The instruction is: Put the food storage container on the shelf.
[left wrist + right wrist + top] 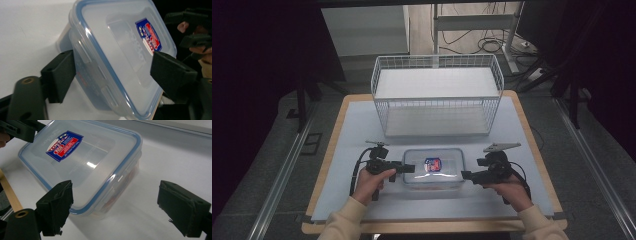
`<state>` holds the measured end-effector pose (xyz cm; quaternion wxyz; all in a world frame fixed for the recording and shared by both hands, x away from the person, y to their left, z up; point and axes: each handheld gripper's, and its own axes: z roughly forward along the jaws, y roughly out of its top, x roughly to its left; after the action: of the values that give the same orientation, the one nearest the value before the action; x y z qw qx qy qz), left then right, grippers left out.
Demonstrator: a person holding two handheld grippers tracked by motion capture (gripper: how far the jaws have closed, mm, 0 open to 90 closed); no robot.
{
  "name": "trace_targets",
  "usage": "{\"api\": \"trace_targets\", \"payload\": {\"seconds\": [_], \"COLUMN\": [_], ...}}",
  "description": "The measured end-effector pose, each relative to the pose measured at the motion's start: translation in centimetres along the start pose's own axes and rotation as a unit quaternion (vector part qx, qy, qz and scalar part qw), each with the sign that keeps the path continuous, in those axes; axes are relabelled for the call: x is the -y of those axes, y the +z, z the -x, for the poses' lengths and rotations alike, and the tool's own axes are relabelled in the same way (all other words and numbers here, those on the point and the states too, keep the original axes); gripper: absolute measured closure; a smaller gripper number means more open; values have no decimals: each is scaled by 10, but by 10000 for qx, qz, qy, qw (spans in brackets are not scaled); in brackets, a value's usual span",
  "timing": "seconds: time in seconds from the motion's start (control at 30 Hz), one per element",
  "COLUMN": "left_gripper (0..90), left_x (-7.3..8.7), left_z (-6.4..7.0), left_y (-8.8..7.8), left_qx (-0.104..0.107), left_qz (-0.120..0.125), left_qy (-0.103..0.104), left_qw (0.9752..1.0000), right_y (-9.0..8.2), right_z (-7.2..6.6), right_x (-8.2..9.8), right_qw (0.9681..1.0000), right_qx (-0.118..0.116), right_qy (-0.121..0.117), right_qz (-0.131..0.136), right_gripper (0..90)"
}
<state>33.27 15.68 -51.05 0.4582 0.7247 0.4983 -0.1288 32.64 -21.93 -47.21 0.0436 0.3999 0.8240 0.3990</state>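
A clear plastic container (433, 167) with a blue-rimmed lid and a red and blue label lies on the white table top (362, 130), near the front. My left gripper (409, 168) reaches its left end. In the left gripper view, that gripper (113, 62) stands open astride the container (120, 50), one jaw by the side wall and the other over the lid. My right gripper (464, 175) sits just right of the container. In the right gripper view its jaws (116, 192) stand wide open, with the corner of the container (82, 165) close to the left jaw.
A white wire basket (437, 95) stands behind the container at the back of the table. The wooden table edge (432, 227) runs close under both hands. Dark floor, metal rails and cables surround the table.
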Motion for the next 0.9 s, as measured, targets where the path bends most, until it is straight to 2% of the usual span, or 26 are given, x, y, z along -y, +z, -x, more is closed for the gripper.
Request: {"api": "trace_targets", "payload": {"seconds": [0.43,0.7,0.9], "left_gripper": [211,281,304], "left_x": [2,2,2], "left_z": [-3,-3,-6], "left_y": [7,3,2], "left_qx": [104,97,157], "left_qz": [-197,-113,-97], "left_qy": [-117,-127,-182], "left_qw": [9997,9998,9997], "right_y": [4,6,10], "right_z": [-1,-1,2], "right_x": [-3,-4,-4], "right_qw": [10000,10000,9999], "right_qx": [-7,-1,14], "right_qy": [-14,-11,94], "right_qz": [-27,-61,-144], "right_gripper": [134,134,134]}}
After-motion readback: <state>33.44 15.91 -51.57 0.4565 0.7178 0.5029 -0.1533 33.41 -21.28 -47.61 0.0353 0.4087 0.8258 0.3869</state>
